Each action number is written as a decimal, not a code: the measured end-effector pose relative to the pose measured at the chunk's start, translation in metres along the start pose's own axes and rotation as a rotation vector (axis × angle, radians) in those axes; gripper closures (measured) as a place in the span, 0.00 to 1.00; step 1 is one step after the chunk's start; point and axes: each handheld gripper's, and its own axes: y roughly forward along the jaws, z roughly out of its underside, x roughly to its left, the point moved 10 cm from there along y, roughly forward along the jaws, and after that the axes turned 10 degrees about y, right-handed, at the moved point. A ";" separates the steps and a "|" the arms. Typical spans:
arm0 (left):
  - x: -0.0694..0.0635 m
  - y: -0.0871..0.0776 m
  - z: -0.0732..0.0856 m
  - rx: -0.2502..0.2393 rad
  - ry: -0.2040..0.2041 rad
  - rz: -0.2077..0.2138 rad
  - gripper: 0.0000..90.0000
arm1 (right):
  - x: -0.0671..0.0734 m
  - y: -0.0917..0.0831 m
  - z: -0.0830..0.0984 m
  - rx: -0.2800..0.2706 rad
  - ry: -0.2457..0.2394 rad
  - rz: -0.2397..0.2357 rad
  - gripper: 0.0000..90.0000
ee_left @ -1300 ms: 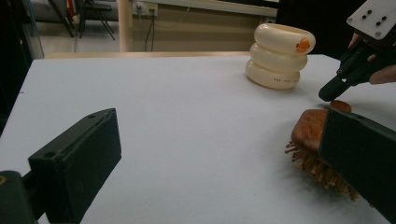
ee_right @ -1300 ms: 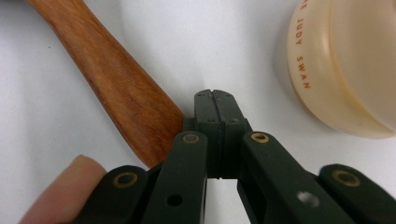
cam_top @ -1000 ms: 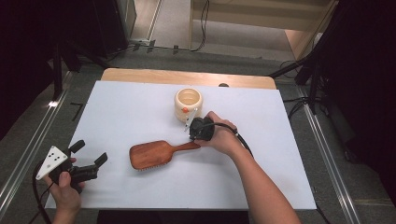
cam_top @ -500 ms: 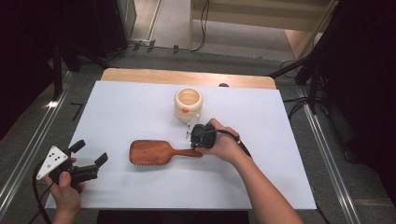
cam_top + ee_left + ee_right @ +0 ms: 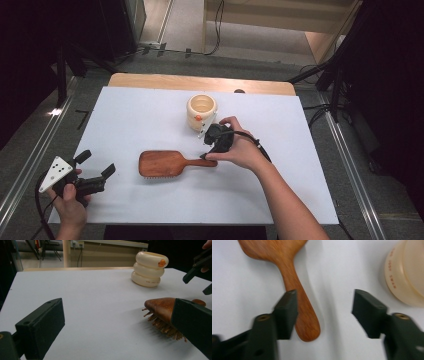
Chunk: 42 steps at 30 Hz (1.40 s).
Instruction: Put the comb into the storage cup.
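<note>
Since the earlier pictures the right gripper point(image 5: 212, 145) has let go of the brown wooden paddle hairbrush point(image 5: 167, 163): its jaws have just been opening and now stand wide, lifted off the handle, with nothing pressed between them. In the right gripper view the handle's rounded end lies under the left-hand jaw, while the other jaw hangs over bare sheet.

Farthest left, the left gripper point(image 5: 95, 172) rests near the front left corner of the white table sheet point(image 5: 130, 120), jaws spread wide and empty. A broad stretch of bare sheet lies between it and the brush head, and more beyond it toward the far edge.

The brush lies bristles down, well apart from the left gripper, its oval head pointing that way and its smooth, reddish, grained back up; in the left gripper view, pale bristles point(image 5: 162, 325) splay beneath the head.

Just beyond the right gripper stands a cream, glossy cup shaped like three stacked rings point(image 5: 201, 111), with a small orange knob near its rim. A short line of red print point(image 5: 151, 282) runs along its lowest ring, too small to read. To its right the sheet is open out to the edge.
</note>
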 end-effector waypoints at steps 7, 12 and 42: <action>0.000 0.000 0.000 0.000 0.001 0.001 0.00 | 0.023 0.016 -0.010 0.029 -0.049 -0.047 0.00; 0.000 0.000 0.000 0.000 -0.001 0.000 0.00 | 0.031 0.030 -0.010 0.070 -0.092 -0.073 0.00; 0.000 0.001 0.001 0.007 0.000 -0.001 0.00 | 0.046 0.053 -0.015 -0.006 -0.099 -0.085 0.78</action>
